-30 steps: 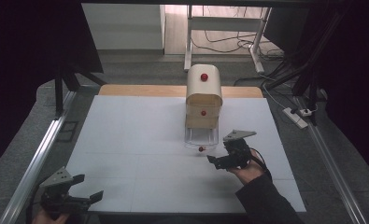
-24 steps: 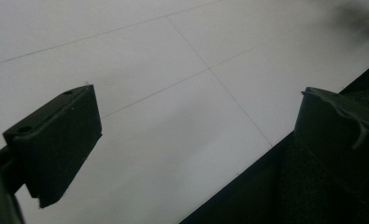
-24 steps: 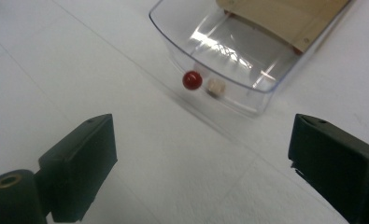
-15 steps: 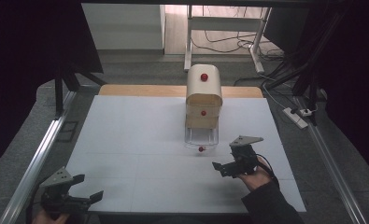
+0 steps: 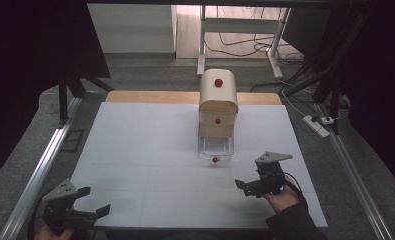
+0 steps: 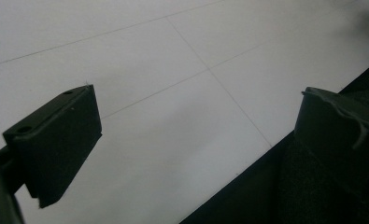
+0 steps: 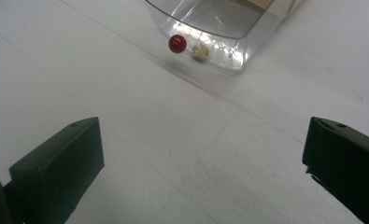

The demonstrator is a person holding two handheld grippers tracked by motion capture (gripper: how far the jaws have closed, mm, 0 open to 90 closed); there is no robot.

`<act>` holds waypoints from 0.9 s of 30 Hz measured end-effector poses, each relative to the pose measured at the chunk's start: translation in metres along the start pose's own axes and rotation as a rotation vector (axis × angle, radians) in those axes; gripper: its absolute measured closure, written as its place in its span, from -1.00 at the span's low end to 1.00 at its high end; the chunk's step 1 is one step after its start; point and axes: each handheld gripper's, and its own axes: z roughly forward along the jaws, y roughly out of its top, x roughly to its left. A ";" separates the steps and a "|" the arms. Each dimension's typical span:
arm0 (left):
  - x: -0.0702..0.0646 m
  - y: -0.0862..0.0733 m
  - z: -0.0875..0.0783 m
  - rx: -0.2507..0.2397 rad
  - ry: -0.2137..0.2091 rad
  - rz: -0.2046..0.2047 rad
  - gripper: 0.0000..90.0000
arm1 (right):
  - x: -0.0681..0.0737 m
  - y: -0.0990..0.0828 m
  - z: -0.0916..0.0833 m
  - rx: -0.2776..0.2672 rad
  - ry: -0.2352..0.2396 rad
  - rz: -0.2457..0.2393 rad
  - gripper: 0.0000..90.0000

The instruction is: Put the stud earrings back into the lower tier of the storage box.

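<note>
High view: both tongs gape empty (right just widened) near clear drawer; left apart.

A white table carries a small drawer cabinet.

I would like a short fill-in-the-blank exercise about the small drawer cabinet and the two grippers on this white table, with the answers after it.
1. The bottom drawer of the small cabinet, made of clear plastic, is pulled ____.
2. The knob on that drawer has the colour ____.
3. The jaws of the right gripper stand ____, with nothing between them.
4. The left gripper is near the table's ____ edge, far from the cabinet.

Missing words: out; red; open; front
</note>
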 end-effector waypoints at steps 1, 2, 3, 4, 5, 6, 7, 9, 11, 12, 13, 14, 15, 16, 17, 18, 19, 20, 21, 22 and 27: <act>0.000 0.000 0.000 0.000 -0.001 0.000 -0.98 | 0.000 -0.002 -0.001 -0.002 -0.003 0.005 -1.00; 0.000 0.000 0.000 -0.001 -0.001 0.000 -0.98 | 0.000 -0.003 -0.003 -0.004 -0.007 0.006 -1.00; 0.000 0.000 0.000 -0.001 -0.001 0.000 -0.98 | -0.001 -0.005 -0.005 -0.005 -0.007 0.012 -1.00; 0.000 0.000 0.000 -0.002 -0.002 -0.001 -0.98 | -0.001 -0.006 -0.006 -0.005 -0.009 0.012 -1.00; 0.000 0.000 0.000 -0.002 -0.003 -0.001 -0.98 | -0.002 -0.008 -0.008 -0.008 -0.012 0.016 -1.00; 0.000 0.000 0.000 -0.001 -0.002 0.000 -0.98 | -0.002 -0.009 -0.010 -0.009 -0.015 0.023 -1.00; 0.000 0.000 0.000 -0.001 -0.002 0.000 -0.98 | -0.002 -0.011 -0.011 -0.012 -0.017 0.028 -1.00; 0.000 0.000 0.000 -0.002 -0.003 0.000 -0.98 | -0.003 -0.015 -0.014 -0.012 -0.024 0.035 -1.00; 0.000 0.000 0.000 -0.003 -0.004 0.000 -0.98 | -0.003 -0.018 -0.017 -0.014 -0.032 0.043 -1.00; 0.000 0.000 0.000 -0.003 -0.004 -0.001 -0.98 | -0.003 -0.020 -0.019 -0.012 -0.037 0.047 -1.00; 0.000 0.000 0.000 -0.003 -0.004 -0.001 -0.98 | -0.003 -0.022 -0.020 -0.015 -0.041 0.050 -1.00; 0.000 0.000 0.000 -0.003 -0.004 -0.001 -0.98 | -0.003 -0.024 -0.022 -0.016 -0.046 0.053 -1.00; 0.000 0.000 0.000 -0.003 -0.005 -0.001 -0.98 | -0.003 -0.025 -0.024 -0.018 -0.049 0.057 -1.00; 0.000 0.000 0.000 -0.004 -0.005 -0.001 -0.98 | -0.003 -0.027 -0.025 -0.021 -0.054 0.062 -1.00; 0.000 0.000 0.000 -0.003 -0.005 -0.001 -0.98 | -0.003 -0.029 -0.027 -0.022 -0.060 0.066 -1.00; 0.000 0.000 0.000 -0.003 -0.005 -0.001 -0.98 | -0.004 -0.030 -0.029 -0.022 -0.061 0.071 -1.00; 0.000 0.000 0.000 -0.003 -0.005 -0.001 -0.98 | -0.004 -0.032 -0.030 -0.020 -0.064 0.074 -1.00; 0.000 0.000 0.000 -0.004 -0.005 -0.001 -0.98 | -0.004 -0.034 -0.032 -0.021 -0.068 0.079 -1.00; 0.000 0.000 0.000 -0.003 -0.005 0.000 -0.98 | -0.004 -0.035 -0.034 -0.036 -0.069 0.087 -1.00; 0.000 0.000 0.000 -0.001 -0.004 0.000 -0.98 | -0.005 -0.035 -0.036 -0.044 -0.071 0.092 -1.00; 0.000 0.000 0.000 -0.004 -0.005 -0.001 -0.98 | -0.006 -0.039 -0.043 -0.046 -0.078 0.109 -1.00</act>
